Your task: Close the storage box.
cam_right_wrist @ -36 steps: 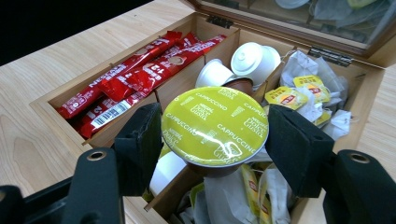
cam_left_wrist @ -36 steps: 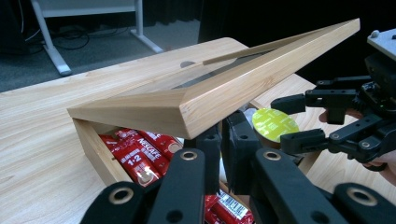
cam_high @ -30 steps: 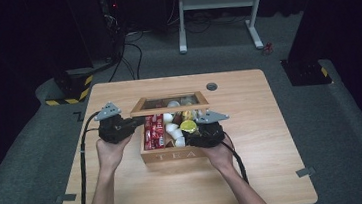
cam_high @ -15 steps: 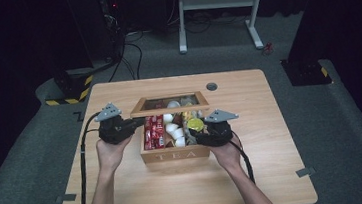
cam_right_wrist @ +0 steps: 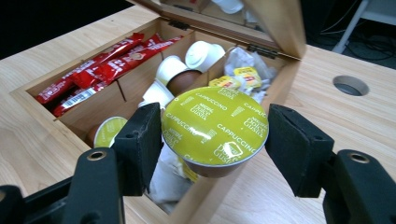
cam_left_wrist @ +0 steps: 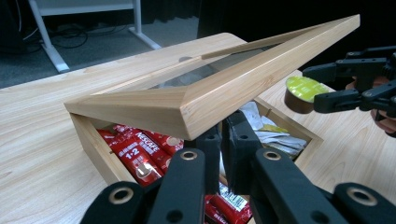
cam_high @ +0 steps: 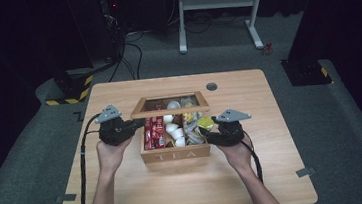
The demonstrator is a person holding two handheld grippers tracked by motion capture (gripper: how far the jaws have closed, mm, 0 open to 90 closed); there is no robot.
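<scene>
A wooden tea box (cam_high: 176, 155) stands mid-table with its glass-paned lid (cam_high: 169, 104) (cam_left_wrist: 224, 93) raised at a slant. My left gripper (cam_high: 138, 123) (cam_left_wrist: 222, 140) reaches in at the box's left side with its jaws pressed together under the lid's front corner, which hides the tips. My right gripper (cam_high: 206, 127) (cam_right_wrist: 212, 135) is shut on a green-topped cappuccino capsule (cam_right_wrist: 215, 126) (cam_high: 205, 124) and holds it just above the box's right rim. In the left gripper view the capsule (cam_left_wrist: 302, 93) and the right gripper (cam_left_wrist: 327, 86) are at the right.
The box holds red Nescafe sticks (cam_right_wrist: 98, 65) on the left, white creamer cups (cam_right_wrist: 187, 60) in the middle, tea bags (cam_right_wrist: 243, 77) at the right and another green capsule (cam_right_wrist: 107, 130). A round cable hole (cam_high: 211, 86) lies behind the box. A white frame (cam_high: 219, 0) stands beyond the table.
My right gripper has carried the capsule to the right, from over the box's middle compartments to its right rim. The left gripper and the lid have stayed put.
</scene>
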